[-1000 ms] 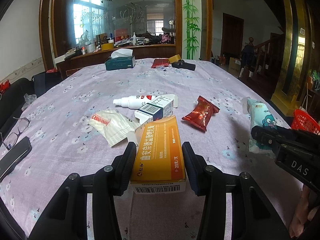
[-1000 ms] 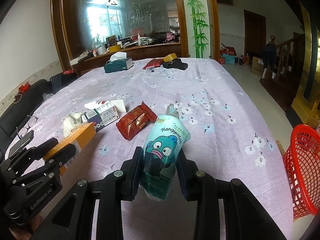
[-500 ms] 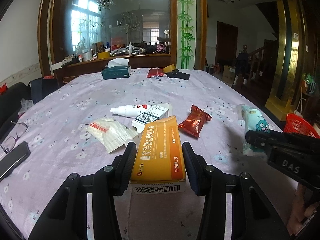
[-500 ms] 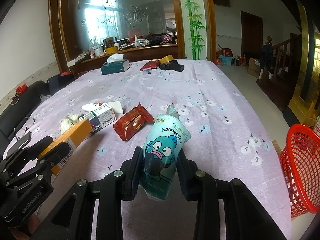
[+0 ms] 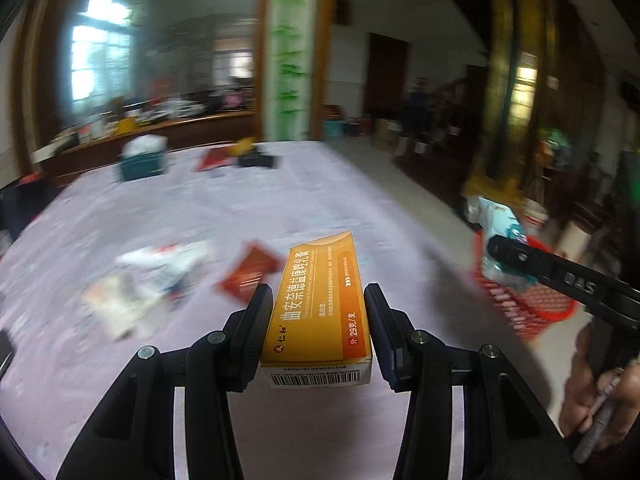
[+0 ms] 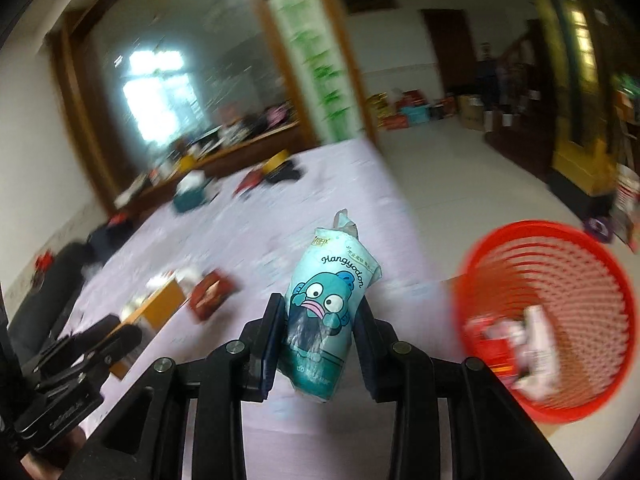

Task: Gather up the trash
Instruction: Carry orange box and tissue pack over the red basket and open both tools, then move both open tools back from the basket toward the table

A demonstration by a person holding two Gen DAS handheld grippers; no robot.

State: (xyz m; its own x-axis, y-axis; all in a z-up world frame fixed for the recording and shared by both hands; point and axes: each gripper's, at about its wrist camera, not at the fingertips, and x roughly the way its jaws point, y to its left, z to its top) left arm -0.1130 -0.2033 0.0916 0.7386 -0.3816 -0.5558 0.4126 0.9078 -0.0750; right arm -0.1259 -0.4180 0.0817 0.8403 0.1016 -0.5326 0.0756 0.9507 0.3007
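Both hands loaded, mid-carry; frames smeared w/ motion blur. Left gripper (image 5: 318, 322) clamped on the orange box (image 5: 320, 304), pads on its two long sides, barcode end toward cam, box held above the table (image 5: 280, 200). Right gripper (image 6: 318, 334) clamped on the teal tissue pack (image 6: 330, 300), upright, soft & creased where squeezed. Red basket (image 6: 580, 280) sits off the table's right edge, lower down, some trash already inside; pack not over its mouth yet. Risks, my read: pack is soft film, could slide thru pads during a fast swing; letting go early drops it on the floor short of the rim. Two grippers heading for one basket may clash. Box face is smooth, could pivot. Red wrapper (image 5: 250, 276) & white bits left on cloth, blurred.
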